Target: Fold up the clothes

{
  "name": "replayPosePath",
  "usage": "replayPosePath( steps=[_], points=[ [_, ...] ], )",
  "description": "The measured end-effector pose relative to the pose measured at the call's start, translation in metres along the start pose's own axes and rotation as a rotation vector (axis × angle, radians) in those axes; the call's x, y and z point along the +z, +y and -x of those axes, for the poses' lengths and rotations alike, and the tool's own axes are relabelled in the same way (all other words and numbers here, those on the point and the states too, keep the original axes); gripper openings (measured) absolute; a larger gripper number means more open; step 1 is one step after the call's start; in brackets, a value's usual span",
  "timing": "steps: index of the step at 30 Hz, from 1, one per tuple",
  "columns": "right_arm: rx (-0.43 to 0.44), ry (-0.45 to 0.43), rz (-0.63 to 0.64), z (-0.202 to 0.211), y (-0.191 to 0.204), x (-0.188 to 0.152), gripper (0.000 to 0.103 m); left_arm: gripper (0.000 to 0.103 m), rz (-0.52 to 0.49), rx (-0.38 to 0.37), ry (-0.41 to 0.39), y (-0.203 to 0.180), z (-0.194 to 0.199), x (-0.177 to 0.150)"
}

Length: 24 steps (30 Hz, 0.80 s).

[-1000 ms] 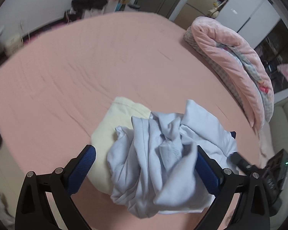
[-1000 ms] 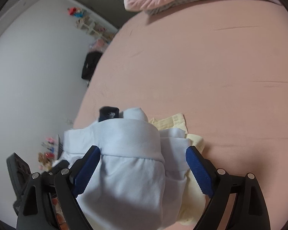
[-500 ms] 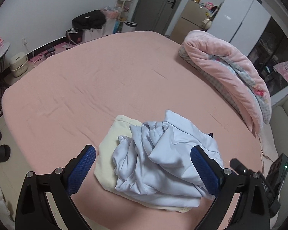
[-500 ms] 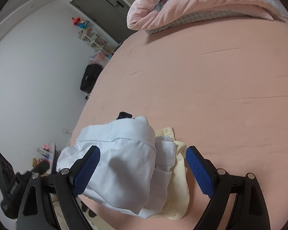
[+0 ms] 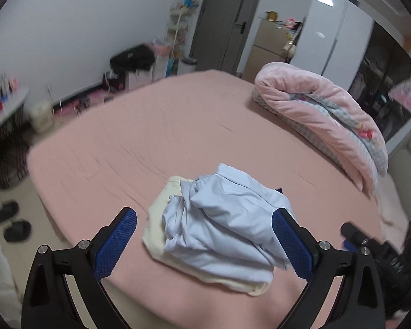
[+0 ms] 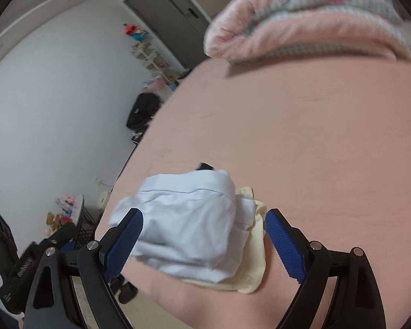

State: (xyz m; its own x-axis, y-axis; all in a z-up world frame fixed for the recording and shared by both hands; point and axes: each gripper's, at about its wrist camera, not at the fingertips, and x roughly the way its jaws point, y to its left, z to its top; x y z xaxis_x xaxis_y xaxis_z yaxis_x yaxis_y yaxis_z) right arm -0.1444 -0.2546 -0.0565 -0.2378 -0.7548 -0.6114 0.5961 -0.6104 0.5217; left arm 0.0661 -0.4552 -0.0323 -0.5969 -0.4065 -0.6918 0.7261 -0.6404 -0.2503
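A crumpled pale blue shirt point(image 5: 227, 219) lies on top of a folded cream garment point(image 5: 157, 219) near the front edge of a pink bed point(image 5: 150, 142). My left gripper point(image 5: 205, 242) hovers open above and in front of the pile, holding nothing. In the right wrist view the same blue shirt point(image 6: 189, 227) rests on the cream garment point(image 6: 253, 263), with my right gripper point(image 6: 204, 242) open around it from above and nothing between its pads. A small dark object point(image 6: 205, 166) peeks out behind the shirt.
A rolled pink quilt point(image 5: 323, 118) lies along the bed's right side. Black slippers point(image 5: 12, 223) sit on the floor at left. A small table point(image 5: 2, 109) with bottles, a black bag point(image 5: 133, 59) and a grey door point(image 5: 227, 24) line the far wall.
Both grippers have pulled back and up from the pile, so it looks smaller. The blue shirt has settled flatter on the cream garment.
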Motion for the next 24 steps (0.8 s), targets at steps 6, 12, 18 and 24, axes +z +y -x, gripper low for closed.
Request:
replayPosePath(
  steps=[6,12,18,24],
  points=[
    [-0.089,-0.025,0.214,0.046,0.040,-0.015,0.091,0.101,-0.003,-0.023,-0.011,-0.013,0.036,-0.015],
    [-0.119,-0.016,0.305,0.083,0.064,-0.036,0.091,0.101,-0.010,-0.031,-0.020,-0.027,0.070,-0.033],
    [-0.156,-0.022,0.327,0.118,0.081,-0.053,0.091,0.101,-0.061,-0.002,-0.037,-0.037,0.107,-0.052],
    [-0.203,-0.005,0.315,0.154,0.099,-0.067,0.091,0.101,-0.083,0.057,-0.068,-0.040,0.153,-0.066]
  ],
)
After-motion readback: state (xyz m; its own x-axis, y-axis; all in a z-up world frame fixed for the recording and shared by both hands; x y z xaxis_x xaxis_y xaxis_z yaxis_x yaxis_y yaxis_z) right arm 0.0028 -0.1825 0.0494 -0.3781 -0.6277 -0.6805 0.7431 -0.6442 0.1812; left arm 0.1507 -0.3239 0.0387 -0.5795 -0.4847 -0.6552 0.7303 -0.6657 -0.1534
